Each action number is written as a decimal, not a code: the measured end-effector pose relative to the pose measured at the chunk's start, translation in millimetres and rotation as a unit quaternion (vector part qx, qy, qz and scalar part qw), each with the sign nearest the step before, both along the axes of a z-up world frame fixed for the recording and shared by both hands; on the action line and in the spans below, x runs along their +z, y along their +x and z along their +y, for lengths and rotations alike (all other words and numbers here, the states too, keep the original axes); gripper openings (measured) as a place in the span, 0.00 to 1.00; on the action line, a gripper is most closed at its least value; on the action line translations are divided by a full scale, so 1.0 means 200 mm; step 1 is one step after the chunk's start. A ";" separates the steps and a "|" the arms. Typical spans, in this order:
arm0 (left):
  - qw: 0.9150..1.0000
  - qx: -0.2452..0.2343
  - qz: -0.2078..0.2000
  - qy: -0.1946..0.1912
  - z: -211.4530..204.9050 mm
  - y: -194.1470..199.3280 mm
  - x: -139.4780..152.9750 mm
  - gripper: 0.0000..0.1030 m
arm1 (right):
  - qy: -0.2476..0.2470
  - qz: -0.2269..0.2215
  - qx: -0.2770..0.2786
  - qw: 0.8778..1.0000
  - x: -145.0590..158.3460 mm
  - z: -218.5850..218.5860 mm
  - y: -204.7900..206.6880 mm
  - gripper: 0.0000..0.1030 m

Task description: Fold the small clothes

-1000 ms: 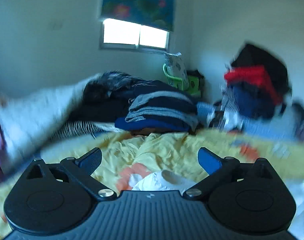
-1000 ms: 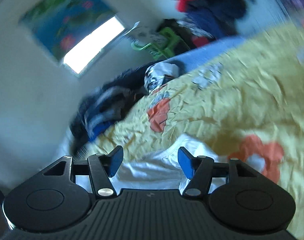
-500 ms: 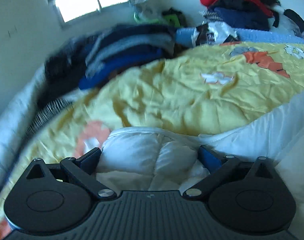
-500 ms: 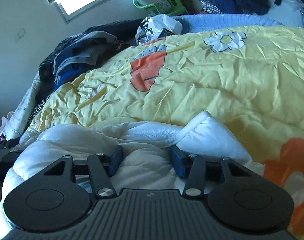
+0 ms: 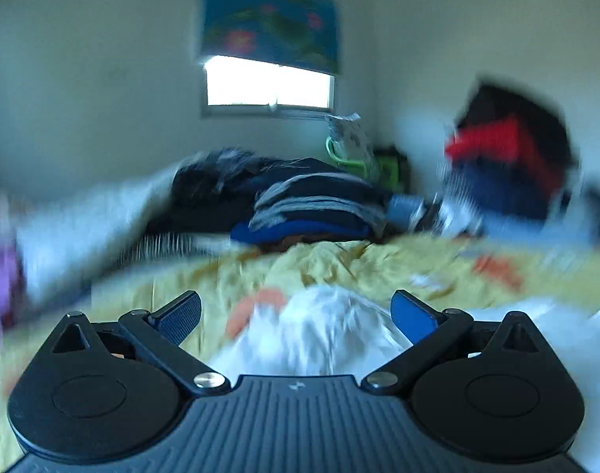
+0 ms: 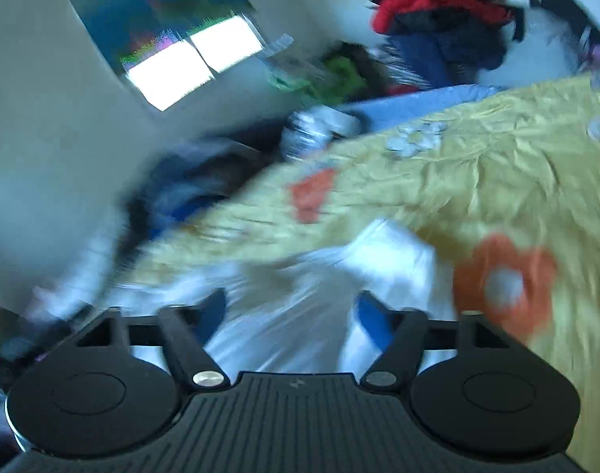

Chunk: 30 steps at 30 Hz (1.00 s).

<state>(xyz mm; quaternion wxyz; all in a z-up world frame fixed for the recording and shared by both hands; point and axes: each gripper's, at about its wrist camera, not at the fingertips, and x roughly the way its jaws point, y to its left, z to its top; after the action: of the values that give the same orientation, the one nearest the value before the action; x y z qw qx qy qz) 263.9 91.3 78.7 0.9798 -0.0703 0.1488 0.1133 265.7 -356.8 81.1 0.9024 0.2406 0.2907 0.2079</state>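
Note:
A white garment (image 5: pixel 319 327) lies bunched on the yellow flowered bedspread (image 5: pixel 339 268). My left gripper (image 5: pixel 296 315) is open, its blue-padded jaws wide apart on either side of the garment's near end, holding nothing. In the right wrist view the same white garment (image 6: pixel 300 315) spreads under and ahead of my right gripper (image 6: pixel 290 311), which is open with the cloth between its jaws. Both views are motion-blurred.
A stack of folded dark and grey clothes (image 5: pixel 311 209) sits at the far end of the bed. A heap of red, black and blue clothes (image 5: pixel 509 165) is at the far right. A window (image 5: pixel 268 86) is in the back wall.
Both grippers have lifted and tilted up from the garment, so the views swung from the bedspread to the wall and window. The right gripper's jaws opened wider.

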 end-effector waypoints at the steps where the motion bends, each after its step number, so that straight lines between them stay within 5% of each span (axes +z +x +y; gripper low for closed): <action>1: 0.999 0.002 -0.002 -0.046 0.06 -0.12 -0.01 1.00 | 0.032 0.001 0.005 0.999 0.01 -0.06 -0.14 0.94; 5: 0.984 0.035 0.037 -0.172 0.23 -0.45 -0.13 1.00 | 0.126 0.090 0.021 0.988 -0.10 -0.22 -0.55 0.95; 8: 0.964 0.073 0.072 -0.244 0.31 -0.54 -0.23 1.00 | 0.152 0.147 -0.004 0.977 -0.22 -0.28 -0.70 0.93; 11: 0.931 0.105 0.098 -0.335 0.39 -0.53 -0.32 1.00 | 0.152 0.176 -0.042 0.972 -0.30 -0.29 -0.70 0.88; 13: 0.922 0.115 0.084 -0.360 0.41 -0.54 -0.34 1.00 | 0.177 0.183 -0.063 0.965 -0.34 -0.28 -0.64 0.83; 17: 0.887 0.092 0.089 -0.443 0.46 -0.50 -0.37 1.00 | 0.187 0.188 -0.110 0.958 -0.37 -0.25 -0.53 0.76; 22: 0.876 0.098 0.094 -0.463 0.50 -0.43 -0.36 1.00 | 0.207 0.181 -0.151 0.950 -0.42 -0.18 -0.43 0.62; 25: 0.869 0.075 0.101 -0.479 0.50 -0.35 -0.37 0.97 | 0.228 0.181 -0.159 0.943 -0.44 -0.16 -0.39 0.63; 26: 0.871 0.070 0.103 -0.476 0.50 -0.32 -0.38 0.90 | 0.230 0.179 -0.161 0.943 -0.44 -0.15 -0.40 0.61; 27: 0.875 0.070 0.104 -0.468 0.49 -0.30 -0.38 0.60 | 0.230 0.175 -0.164 0.943 -0.45 -0.14 -0.39 0.57; 28: 0.875 0.069 0.117 -0.465 0.49 -0.27 -0.39 0.41 | 0.230 0.174 -0.169 0.943 -0.46 -0.13 -0.38 0.38; 29: 0.871 0.070 0.138 -0.467 0.50 -0.24 -0.41 0.32 | 0.238 0.173 -0.170 0.940 -0.48 -0.13 -0.38 0.25; 30: 0.866 0.071 0.136 -0.476 0.50 -0.24 -0.43 0.29 | 0.251 0.172 -0.172 0.937 -0.50 -0.13 -0.38 0.25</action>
<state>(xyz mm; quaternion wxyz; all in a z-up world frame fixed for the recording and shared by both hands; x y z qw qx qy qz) 215.4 191.3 -6.5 0.7870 -0.5221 0.3112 0.1061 190.4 -383.2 -18.2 0.7710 0.5374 0.3340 0.0716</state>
